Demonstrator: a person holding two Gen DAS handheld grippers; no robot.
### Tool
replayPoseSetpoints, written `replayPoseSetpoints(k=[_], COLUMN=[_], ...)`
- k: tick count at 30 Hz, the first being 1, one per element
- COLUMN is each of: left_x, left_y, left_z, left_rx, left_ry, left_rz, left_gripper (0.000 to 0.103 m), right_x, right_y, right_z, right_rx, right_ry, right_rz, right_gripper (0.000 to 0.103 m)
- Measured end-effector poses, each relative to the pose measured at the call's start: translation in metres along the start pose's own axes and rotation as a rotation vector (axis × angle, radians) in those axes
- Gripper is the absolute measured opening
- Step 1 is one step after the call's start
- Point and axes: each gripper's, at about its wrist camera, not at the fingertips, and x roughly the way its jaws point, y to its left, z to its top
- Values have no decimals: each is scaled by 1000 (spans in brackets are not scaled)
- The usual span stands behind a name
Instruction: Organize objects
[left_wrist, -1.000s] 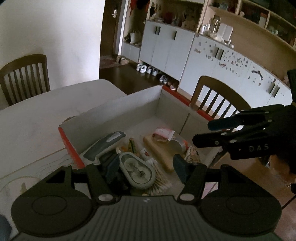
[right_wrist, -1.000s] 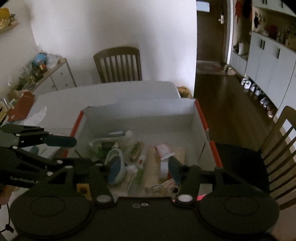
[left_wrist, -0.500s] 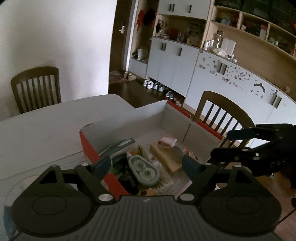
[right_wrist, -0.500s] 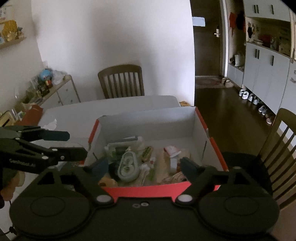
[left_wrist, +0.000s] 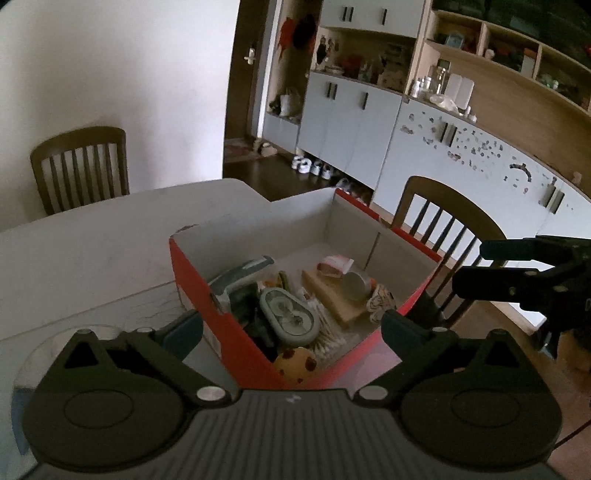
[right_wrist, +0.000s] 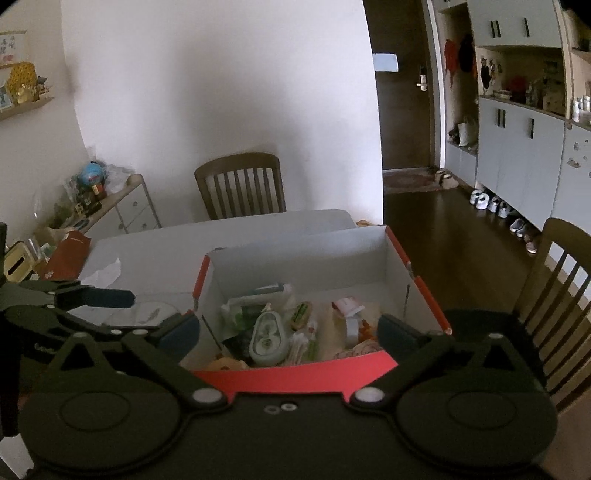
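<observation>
A red cardboard box (left_wrist: 192, 280) (right_wrist: 295, 380) with a white inside stands on the white table. It holds several small items: a pale green oval case (left_wrist: 290, 319) (right_wrist: 267, 338), a grey tube (left_wrist: 240, 275), a wooden block (left_wrist: 332, 295), cotton swabs (right_wrist: 303, 345) and a small cup (left_wrist: 354, 284). My left gripper (left_wrist: 291, 328) is open and empty, held back above the box's near corner. My right gripper (right_wrist: 288, 330) is open and empty, above the box's near wall. Each gripper shows at the edge of the other's view.
Wooden chairs stand at the table's far side (right_wrist: 240, 184) and right side (left_wrist: 443, 218) (right_wrist: 554, 280). A low side cabinet with clutter (right_wrist: 110, 206) is at the left. A round glass coaster (right_wrist: 151, 314) lies left of the box. Grey cupboards (left_wrist: 351, 125) line the far wall.
Both grippers have pulled back and up from inside the box; the box's red near walls now show. Both stay open and empty.
</observation>
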Motion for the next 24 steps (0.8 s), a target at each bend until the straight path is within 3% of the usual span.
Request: replayPoseSetpoints(k=[12, 24], left_x=[-21, -18], left_y=[-7, -14], left_z=[-13, -19], left_rx=[3, 31], left_ry=[-37, -21], left_rz=[-34, -31], left_gripper=[103, 103], right_x=[-4, -3], right_y=[3, 7], right_z=[-12, -17], right_rx=[14, 23], right_ry=[23, 34], right_rz=[-9, -2], right_gripper=[103, 103])
